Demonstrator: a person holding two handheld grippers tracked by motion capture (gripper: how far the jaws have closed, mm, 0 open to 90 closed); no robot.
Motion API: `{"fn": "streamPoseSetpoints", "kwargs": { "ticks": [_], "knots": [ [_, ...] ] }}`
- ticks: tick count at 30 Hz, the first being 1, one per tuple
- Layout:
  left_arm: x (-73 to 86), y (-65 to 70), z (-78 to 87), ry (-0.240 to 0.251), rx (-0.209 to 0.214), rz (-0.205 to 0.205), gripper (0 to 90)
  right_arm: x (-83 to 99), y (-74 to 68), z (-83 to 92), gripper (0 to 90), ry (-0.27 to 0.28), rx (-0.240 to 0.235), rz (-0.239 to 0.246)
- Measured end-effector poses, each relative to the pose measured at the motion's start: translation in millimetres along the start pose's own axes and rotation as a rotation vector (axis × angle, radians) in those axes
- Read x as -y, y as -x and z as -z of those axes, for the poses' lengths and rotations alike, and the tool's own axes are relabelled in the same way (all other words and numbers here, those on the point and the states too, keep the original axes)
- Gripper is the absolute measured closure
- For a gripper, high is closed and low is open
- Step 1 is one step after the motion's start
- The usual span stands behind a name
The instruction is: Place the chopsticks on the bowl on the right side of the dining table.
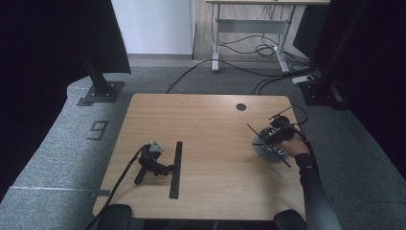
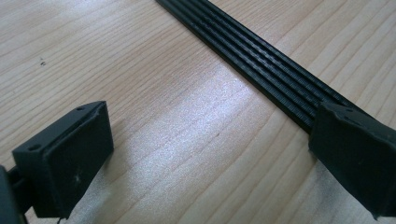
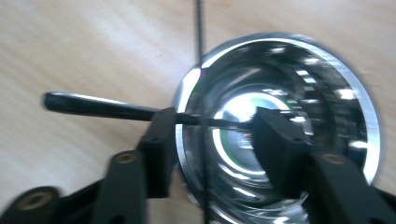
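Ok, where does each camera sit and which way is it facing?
High view: above the near table edge, facing forward and down; a sleeved arm and hand on the right gripper.
Left gripper view: on the left gripper, low, facing the ribbed strip; its open fingers.
Right gripper view: on the right gripper, facing down into the steel bowl; its fingers apart.
Shared: strip in high and left views; bowl in high and right views.
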State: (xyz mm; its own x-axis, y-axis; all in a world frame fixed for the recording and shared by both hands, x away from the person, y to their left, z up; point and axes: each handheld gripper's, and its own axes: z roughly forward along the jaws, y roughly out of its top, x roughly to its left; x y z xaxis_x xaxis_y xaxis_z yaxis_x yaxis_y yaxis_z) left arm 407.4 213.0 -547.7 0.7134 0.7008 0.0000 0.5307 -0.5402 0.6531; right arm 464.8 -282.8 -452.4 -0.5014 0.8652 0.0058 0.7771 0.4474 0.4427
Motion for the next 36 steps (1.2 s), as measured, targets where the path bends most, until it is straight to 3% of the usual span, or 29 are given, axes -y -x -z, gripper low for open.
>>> {"fn": "streamPoseSetpoints", "kwargs": {
  "ticks": [1,6,8,11,16,19,21,30,36],
  "knots": [
    [0.0,0.0,0.0,0.0,0.0,0.0,0.0,4.6,1.4,3.9,36.5,0.047,0.035,-0.019],
    [0.0,0.0,-0.1,0.001,0.0,0.0,0.0,15.6,4.4,7.0,14.9,0.157,0.066,-0.077],
    [0.1,0.0,-0.2,0.002,0.0,0.0,0.0,21.2,5.3,5.6,11.7,0.195,0.084,-0.107],
    [0.0,-0.2,0.0,0.0,0.0,-0.003,0.0,31.3,6.6,-0.3,0.0,0.235,0.096,-0.159],
    [0.0,0.1,0.0,0.0,-0.001,-0.004,0.0,46.6,8.0,-10.6,0.0,0.272,0.13,-0.175],
    [0.0,0.1,0.0,0.0,-0.001,-0.004,0.0,49.7,11.5,-10.4,0.0,0.272,0.176,-0.179],
    [0.1,0.1,0.0,0.0,-0.001,-0.004,0.0,51.8,12.3,-9.6,0.0,0.29,0.17,-0.184],
    [0.1,0.1,0.0,0.0,-0.001,-0.004,0.0,53.7,6.8,-22.2,0.0,0.258,0.178,-0.161],
    [0.1,0.2,0.0,0.0,-0.001,-0.004,0.0,61.2,12.5,-25.0,0.0,0.244,0.184,-0.183]
  ]
}}
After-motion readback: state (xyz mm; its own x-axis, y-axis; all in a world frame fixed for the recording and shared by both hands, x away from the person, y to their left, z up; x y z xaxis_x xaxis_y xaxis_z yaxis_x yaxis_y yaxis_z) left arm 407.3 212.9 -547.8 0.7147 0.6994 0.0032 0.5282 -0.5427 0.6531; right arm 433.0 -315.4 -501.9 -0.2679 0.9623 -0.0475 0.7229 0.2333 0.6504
